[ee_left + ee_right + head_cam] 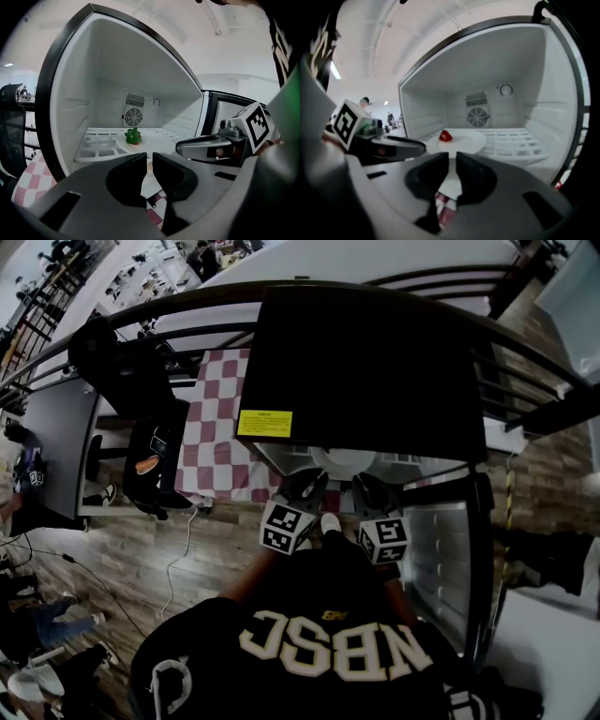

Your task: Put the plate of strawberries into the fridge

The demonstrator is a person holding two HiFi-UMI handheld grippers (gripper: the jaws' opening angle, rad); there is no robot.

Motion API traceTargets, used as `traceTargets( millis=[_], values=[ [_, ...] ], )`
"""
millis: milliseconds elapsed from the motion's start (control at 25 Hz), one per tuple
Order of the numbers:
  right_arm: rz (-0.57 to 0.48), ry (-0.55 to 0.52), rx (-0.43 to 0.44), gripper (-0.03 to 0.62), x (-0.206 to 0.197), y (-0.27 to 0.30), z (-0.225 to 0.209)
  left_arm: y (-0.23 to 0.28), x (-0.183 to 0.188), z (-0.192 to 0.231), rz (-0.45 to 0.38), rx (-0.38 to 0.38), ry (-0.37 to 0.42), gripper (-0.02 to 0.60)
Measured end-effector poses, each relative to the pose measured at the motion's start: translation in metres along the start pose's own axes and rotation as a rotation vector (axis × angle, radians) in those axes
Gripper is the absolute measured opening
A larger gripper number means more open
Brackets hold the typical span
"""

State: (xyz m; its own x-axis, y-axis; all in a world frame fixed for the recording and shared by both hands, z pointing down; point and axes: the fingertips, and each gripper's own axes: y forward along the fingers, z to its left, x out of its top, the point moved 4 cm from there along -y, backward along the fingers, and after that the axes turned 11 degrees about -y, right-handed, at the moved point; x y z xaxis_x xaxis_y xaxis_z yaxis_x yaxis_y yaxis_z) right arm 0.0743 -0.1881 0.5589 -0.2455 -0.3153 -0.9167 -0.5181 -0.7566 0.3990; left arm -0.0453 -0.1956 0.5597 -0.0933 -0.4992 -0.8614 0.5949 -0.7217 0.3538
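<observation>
A white plate point(344, 462) lies at the mouth of the open black fridge point(366, 362), its far part over the white wire shelf point(98, 145). One strawberry point(133, 136) sits on it, showing green leaves from the left and red point(446, 136) from the right. My left gripper point(149, 157) has its jaws drawn close on the near rim of the plate point(157, 140). The right gripper point(453, 157) grips the plate point(466, 140) rim the same way beside it. In the head view both grippers, left point(309, 486) and right point(366, 488), reach side by side to the fridge's front edge.
The fridge door point(441, 559) stands open at the right. A round fan grille point(134, 116) is on the fridge's back wall. A table with a red-and-white checked cloth point(220, 418) and a black chair point(155, 451) stand left of the fridge.
</observation>
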Motion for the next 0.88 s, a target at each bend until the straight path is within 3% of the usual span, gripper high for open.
traceTargets(
  millis=[880],
  values=[
    [0.007, -0.018, -0.025, 0.060, 0.016, 0.038, -0.028, 0.034, 0.022, 0.020, -0.010, 0.038, -0.024, 0.052]
  ],
)
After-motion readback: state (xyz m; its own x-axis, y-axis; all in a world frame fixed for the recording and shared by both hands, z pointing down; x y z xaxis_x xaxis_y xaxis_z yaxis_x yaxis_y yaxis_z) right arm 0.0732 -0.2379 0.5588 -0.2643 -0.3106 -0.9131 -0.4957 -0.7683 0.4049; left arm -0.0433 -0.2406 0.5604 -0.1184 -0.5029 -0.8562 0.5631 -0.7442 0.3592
